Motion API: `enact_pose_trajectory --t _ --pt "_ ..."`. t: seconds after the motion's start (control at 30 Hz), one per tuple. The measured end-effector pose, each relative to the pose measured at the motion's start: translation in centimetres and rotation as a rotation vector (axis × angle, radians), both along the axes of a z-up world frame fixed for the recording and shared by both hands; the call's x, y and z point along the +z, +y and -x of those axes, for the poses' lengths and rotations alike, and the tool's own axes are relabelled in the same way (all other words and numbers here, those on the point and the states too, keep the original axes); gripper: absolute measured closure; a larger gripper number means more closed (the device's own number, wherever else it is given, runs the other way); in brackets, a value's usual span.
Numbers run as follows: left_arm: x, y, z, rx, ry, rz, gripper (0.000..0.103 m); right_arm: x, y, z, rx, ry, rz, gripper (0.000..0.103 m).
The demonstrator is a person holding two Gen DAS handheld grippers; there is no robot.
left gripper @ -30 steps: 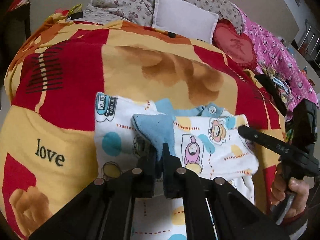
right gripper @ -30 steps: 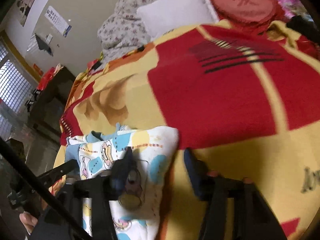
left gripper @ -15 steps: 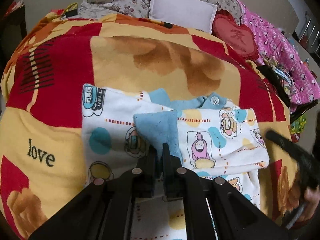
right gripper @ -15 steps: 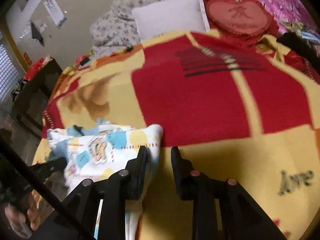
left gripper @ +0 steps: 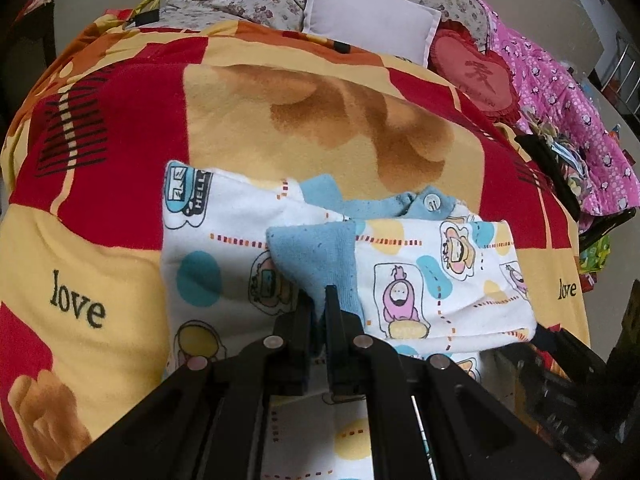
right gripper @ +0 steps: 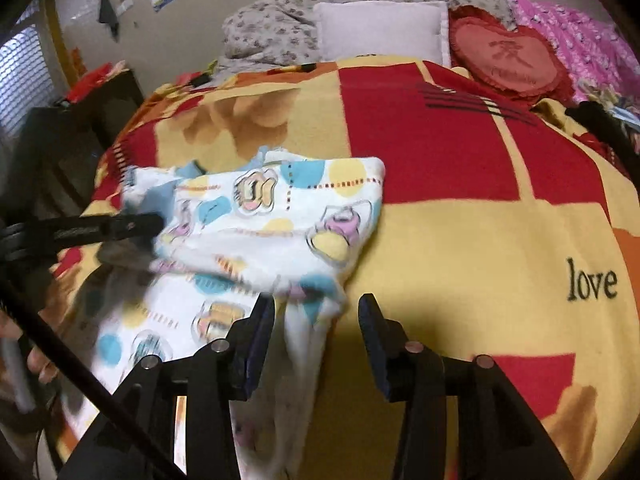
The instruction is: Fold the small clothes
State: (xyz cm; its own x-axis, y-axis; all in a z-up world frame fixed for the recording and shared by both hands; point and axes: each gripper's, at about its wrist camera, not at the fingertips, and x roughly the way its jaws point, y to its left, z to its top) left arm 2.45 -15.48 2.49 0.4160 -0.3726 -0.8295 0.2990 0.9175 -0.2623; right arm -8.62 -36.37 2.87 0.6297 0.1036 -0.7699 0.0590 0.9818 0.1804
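Observation:
A small white baby garment (left gripper: 420, 272) with cartoon prints and blue trim lies on the red and yellow blanket (left gripper: 280, 128). My left gripper (left gripper: 318, 300) is shut on its blue sleeve cuff (left gripper: 316, 252), folded in over the body. In the right wrist view the garment (right gripper: 280, 216) lies left of centre, and my right gripper (right gripper: 316, 316) is open at its near right edge, with a fold of white cloth hanging between the jaws. The left gripper's finger (right gripper: 104, 226) shows at the garment's left side.
At the head of the bed lie a white pillow (left gripper: 372, 12), a red heart cushion (left gripper: 476, 72), a flowered quilt (right gripper: 288, 20) and a pink quilt (left gripper: 568, 92). Dark furniture (right gripper: 68, 136) stands left of the bed.
My right gripper shut near the garment's right edge, then opened again and drew back toward the near edge. My left gripper has kept hold of the blue cuff, pulled slightly nearer.

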Motion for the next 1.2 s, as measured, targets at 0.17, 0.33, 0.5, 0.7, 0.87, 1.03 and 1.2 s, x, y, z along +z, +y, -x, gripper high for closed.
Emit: enact_pose_trajectory --t 0.17,0.33,0.5,0.7,0.87,1.03,1.2 --pt "0.1 0.1 0.1 -0.014 0.0 0.003 0.097 0.1 -2.1 0.2 -0.121 -0.014 -0.036 0.056" --pt "-0.3 -0.3 0.3 -0.017 -0.014 -0.012 0.096 -0.6 -4.4 1.4 -0.171 0.027 -0.104 0.056" --pt "0.2 0.4 0.6 -0.016 -0.017 -0.021 0.094 0.2 -3.4 2.3 -0.159 0.032 -0.027 0.058" --pt "2.1 1.4 1.4 0.016 -0.07 -0.046 0.092 3.7 -3.7 3.9 -0.186 -0.05 0.096 0.057" --pt "3.4 1.1 1.6 0.017 -0.094 0.009 0.062 4.6 -2.1 0.8 -0.016 -0.069 0.002 0.081" --pt "2.3 -0.7 0.6 0.001 -0.09 -0.028 0.056 2.2 -0.2 -1.3 0.046 -0.004 0.002 0.084" --pt "0.0 -0.7 -0.7 0.021 -0.037 -0.054 0.053 -0.1 -0.3 -0.5 0.038 0.016 0.018 0.084"
